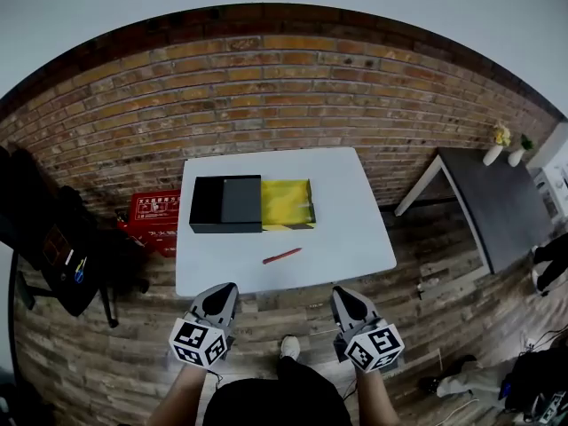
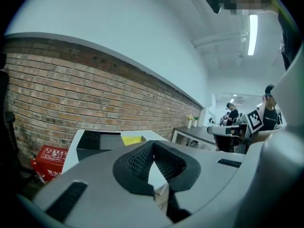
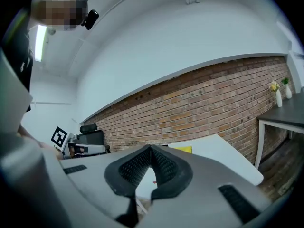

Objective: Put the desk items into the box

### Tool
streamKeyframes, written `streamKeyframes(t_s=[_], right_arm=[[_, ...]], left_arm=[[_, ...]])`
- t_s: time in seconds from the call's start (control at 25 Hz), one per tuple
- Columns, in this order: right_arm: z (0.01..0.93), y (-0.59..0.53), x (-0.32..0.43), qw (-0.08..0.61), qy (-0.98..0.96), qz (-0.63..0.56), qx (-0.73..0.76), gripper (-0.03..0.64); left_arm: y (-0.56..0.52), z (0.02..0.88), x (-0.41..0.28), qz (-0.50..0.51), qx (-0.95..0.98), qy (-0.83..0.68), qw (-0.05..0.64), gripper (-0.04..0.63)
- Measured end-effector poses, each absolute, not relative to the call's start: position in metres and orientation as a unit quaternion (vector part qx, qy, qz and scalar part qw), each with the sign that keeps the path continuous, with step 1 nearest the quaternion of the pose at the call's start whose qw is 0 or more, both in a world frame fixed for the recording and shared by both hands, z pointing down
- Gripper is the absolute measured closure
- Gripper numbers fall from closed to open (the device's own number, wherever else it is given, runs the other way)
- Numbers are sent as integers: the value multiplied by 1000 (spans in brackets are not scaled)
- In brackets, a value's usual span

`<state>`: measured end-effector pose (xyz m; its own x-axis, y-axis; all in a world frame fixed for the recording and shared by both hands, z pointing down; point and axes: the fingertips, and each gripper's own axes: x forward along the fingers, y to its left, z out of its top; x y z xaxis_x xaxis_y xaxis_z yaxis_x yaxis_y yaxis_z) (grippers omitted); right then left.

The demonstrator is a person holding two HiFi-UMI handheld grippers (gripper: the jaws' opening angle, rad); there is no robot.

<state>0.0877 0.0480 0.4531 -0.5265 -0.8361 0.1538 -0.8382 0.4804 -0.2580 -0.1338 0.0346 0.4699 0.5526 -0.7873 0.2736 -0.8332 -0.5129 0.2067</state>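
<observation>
left hand-held gripper [image 1: 228, 288] and right hand-held gripper [image 1: 340, 292], both clenched empty, short of table [image 1: 355, 229] edge

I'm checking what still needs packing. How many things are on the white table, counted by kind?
Box, black with a yellow inside: 1
Red pen: 1
Total on the white table: 2

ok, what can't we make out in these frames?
Box: head view, too small to tell what's inside.
Pen: left gripper view, hidden behind the left hand-held gripper.
Red crate: head view, cut off by the table; lettering too small.
</observation>
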Motion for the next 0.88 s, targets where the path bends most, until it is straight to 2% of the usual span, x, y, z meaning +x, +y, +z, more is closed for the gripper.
streamKeyframes(t_s=[0.88], right_arm=[[479,-52,120,13,-894,187,407,595]], left_arm=[[-41,494,-79,105,843,-499,173,581]])
